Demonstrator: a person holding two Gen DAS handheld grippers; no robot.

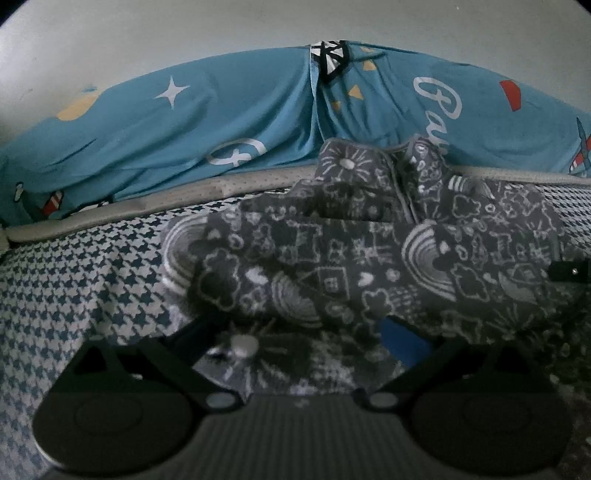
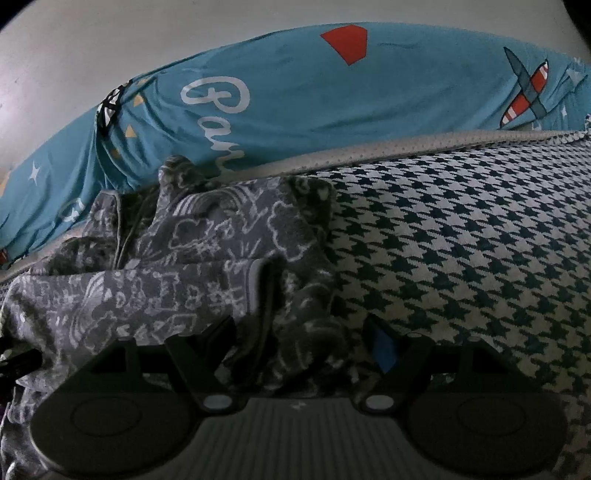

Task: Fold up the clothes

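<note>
A dark grey garment (image 1: 314,258) printed with white doodles lies rumpled on the houndstooth bed sheet (image 1: 74,295). My left gripper (image 1: 291,336) stands wide open low over its near part. Cloth lies between the fingers, and the blue pad (image 1: 402,343) does not press on it. In the right wrist view the same garment (image 2: 184,258) fills the left half, with a folded hem running toward me. My right gripper (image 2: 303,339) is open astride the garment's right edge. A strip of sheet shows between the cloth and its blue pad (image 2: 384,347).
A teal cover (image 1: 184,129) with stars, planes and white script is heaped along the far side of the bed, also seen as the teal cover (image 2: 332,103). Behind it rises a pale wall (image 1: 147,33). Bare houndstooth sheet (image 2: 461,240) spreads to the garment's right. A black part (image 1: 569,271) pokes in at the right edge.
</note>
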